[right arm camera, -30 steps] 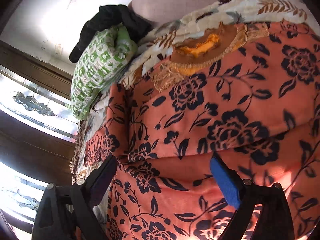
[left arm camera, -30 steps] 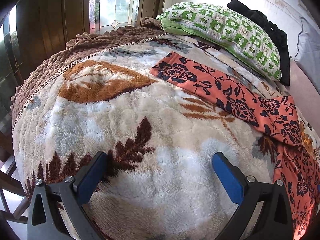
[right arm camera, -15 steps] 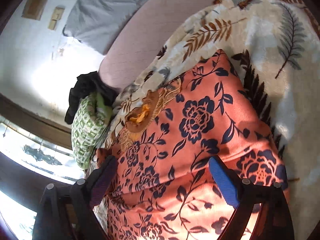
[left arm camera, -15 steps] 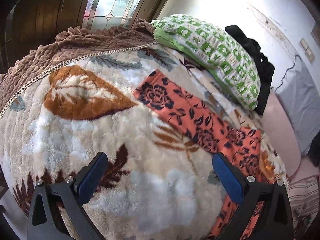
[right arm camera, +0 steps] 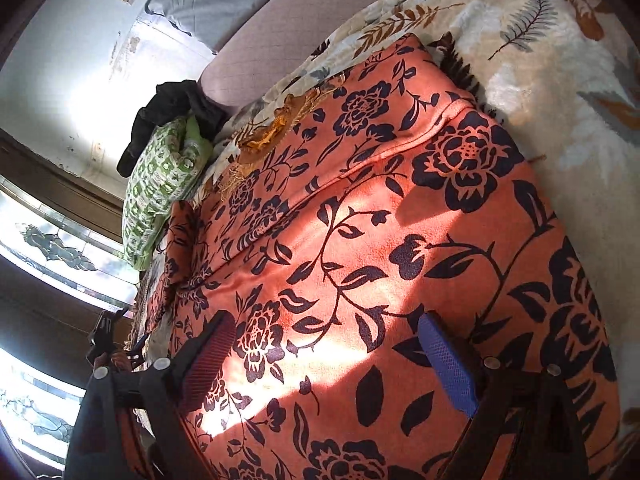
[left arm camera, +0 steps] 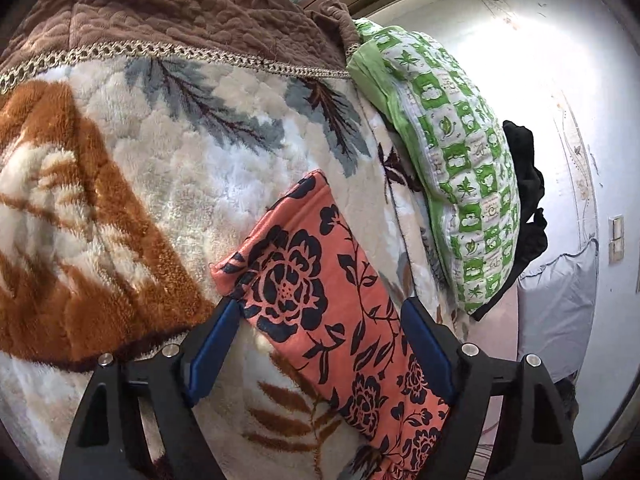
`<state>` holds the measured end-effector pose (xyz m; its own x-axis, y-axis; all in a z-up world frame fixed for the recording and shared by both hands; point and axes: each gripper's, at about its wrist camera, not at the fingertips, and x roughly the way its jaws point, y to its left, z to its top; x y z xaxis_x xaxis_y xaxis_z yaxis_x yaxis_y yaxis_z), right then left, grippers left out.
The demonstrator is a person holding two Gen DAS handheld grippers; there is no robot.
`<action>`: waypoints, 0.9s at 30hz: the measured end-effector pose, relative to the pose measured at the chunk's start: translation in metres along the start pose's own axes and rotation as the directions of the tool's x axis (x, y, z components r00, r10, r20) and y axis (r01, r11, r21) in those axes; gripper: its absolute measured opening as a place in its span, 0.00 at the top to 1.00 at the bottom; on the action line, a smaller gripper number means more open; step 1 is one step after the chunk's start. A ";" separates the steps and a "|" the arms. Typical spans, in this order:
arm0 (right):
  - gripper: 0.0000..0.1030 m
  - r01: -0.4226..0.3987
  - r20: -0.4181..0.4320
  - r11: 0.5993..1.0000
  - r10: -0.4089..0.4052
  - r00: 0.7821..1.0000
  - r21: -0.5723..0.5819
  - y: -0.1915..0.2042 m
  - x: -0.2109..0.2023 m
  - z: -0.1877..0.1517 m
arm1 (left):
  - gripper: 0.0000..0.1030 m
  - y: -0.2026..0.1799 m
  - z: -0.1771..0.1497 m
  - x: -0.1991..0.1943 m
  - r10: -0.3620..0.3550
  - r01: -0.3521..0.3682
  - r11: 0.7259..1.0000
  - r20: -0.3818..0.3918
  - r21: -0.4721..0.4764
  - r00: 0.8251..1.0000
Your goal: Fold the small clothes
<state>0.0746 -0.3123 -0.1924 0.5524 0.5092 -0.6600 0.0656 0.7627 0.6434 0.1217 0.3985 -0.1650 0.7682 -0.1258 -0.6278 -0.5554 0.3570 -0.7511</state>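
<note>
Pretty clearly a bedroom in someone's home: a bed covered with a fluffy leaf-print blanket point(left arm camera: 168, 184), with a brown quilted bedspread point(left arm camera: 168, 12) at its far edge. A green checked pillow point(left arm camera: 460, 160) sits at the head of the blanket, dark clothing point(left arm camera: 528, 200) piled just behind it. Beyond the bed there's a stained-glass window point(right arm camera: 56, 248) in dark wood framing, a scuffed white wall point(left arm camera: 520, 40) and a wall switch point(left arm camera: 616, 240)

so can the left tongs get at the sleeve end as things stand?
Probably yes. The left tongs are open and straddle the orange floral sleeve, whose end lies flat on the blanket just ahead with nothing on top. The pillow sits off to the side.
</note>
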 end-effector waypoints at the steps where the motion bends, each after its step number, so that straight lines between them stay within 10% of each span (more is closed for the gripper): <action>1: 0.08 -0.001 0.004 1.000 0.001 1.000 0.001 0.001 -0.001 0.001 | 0.19 0.001 -0.001 -0.001 -0.004 0.004 1.000 0.015 -0.005 1.000; 9: 0.08 -0.005 -0.010 1.000 0.005 1.000 0.000 0.000 0.005 0.001 | 0.20 -0.008 0.001 0.007 0.092 -0.092 0.996 0.034 0.010 0.995; 11: 0.08 -0.009 -0.008 1.000 0.009 1.000 0.008 -0.002 0.005 0.001 | 0.45 -0.009 0.009 0.013 0.130 -0.130 0.991 0.042 0.017 0.991; 12: 0.08 -0.010 -0.006 1.000 0.010 1.000 0.006 -0.002 0.004 0.002 | 0.95 -0.009 0.014 0.018 0.158 -0.158 0.987 0.017 0.027 0.987; 17: 0.08 -0.014 0.008 1.000 0.014 1.000 -0.005 -0.004 -0.002 0.001 | 0.95 -0.058 0.010 -0.004 0.173 -0.192 0.957 0.100 0.217 0.980; 22: 0.08 -0.065 0.047 0.997 0.063 0.997 0.034 -0.019 -0.007 -0.002 | 0.95 -0.197 -0.061 -0.057 -0.031 -0.088 0.804 0.189 0.588 0.981; 27: 0.08 -0.121 0.078 0.992 0.118 0.990 0.033 -0.025 -0.013 -0.006 | 0.95 -0.334 -0.179 -0.083 -0.258 0.114 0.554 0.040 0.825 0.965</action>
<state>0.0608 -0.3354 -0.2024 0.6197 0.5625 -0.5472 0.0261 0.6821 0.7307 0.1864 0.1244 0.1010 0.8976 -0.1763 -0.4040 0.0424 0.9468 -0.3189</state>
